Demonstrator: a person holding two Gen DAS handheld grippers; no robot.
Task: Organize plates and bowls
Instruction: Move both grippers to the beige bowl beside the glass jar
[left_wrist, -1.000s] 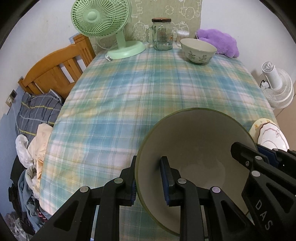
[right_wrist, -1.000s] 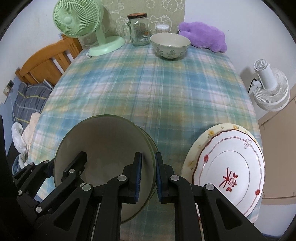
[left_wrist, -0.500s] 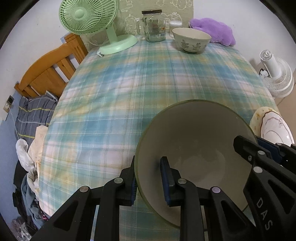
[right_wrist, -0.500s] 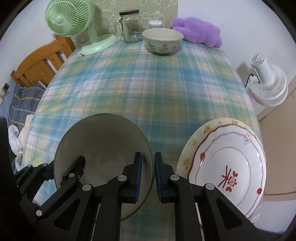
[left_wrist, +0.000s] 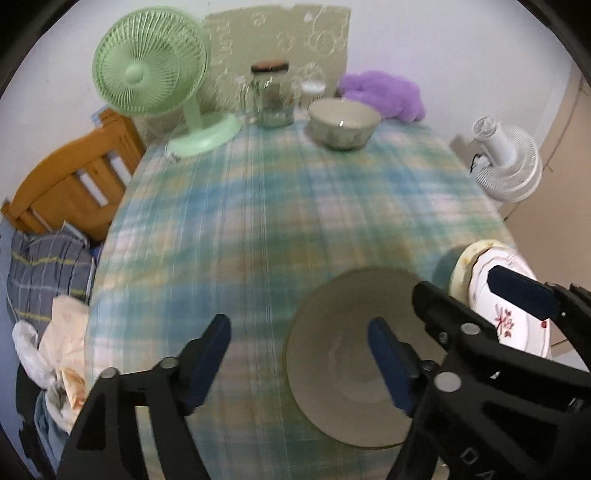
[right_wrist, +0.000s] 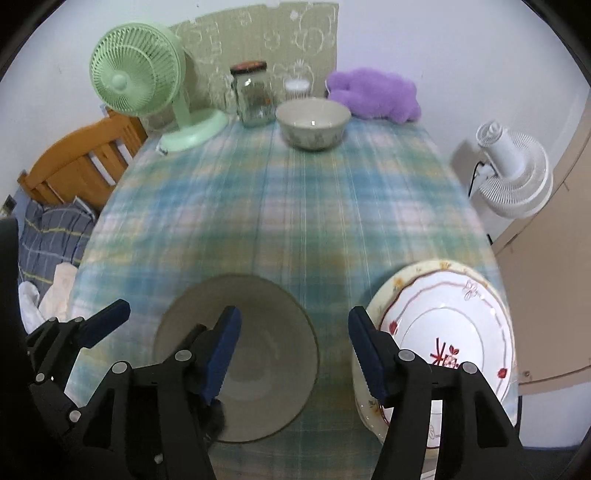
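Observation:
A large beige bowl with a green rim rests on the plaid tablecloth near the front edge. My left gripper is open, its jaws either side of the bowl's left rim, holding nothing. My right gripper is open above the bowl's right rim, empty. A stack of plates, white red-patterned one on top, lies at the front right. A smaller floral bowl stands at the far end.
A green desk fan, a glass jar, a small white container and a purple plush stand along the far edge. A white floor fan is right of the table; a wooden bed frame is left.
Both grippers have opened and let go of the large bowl, which now sits on the table. Both have pulled back and up, so the view is blurred.

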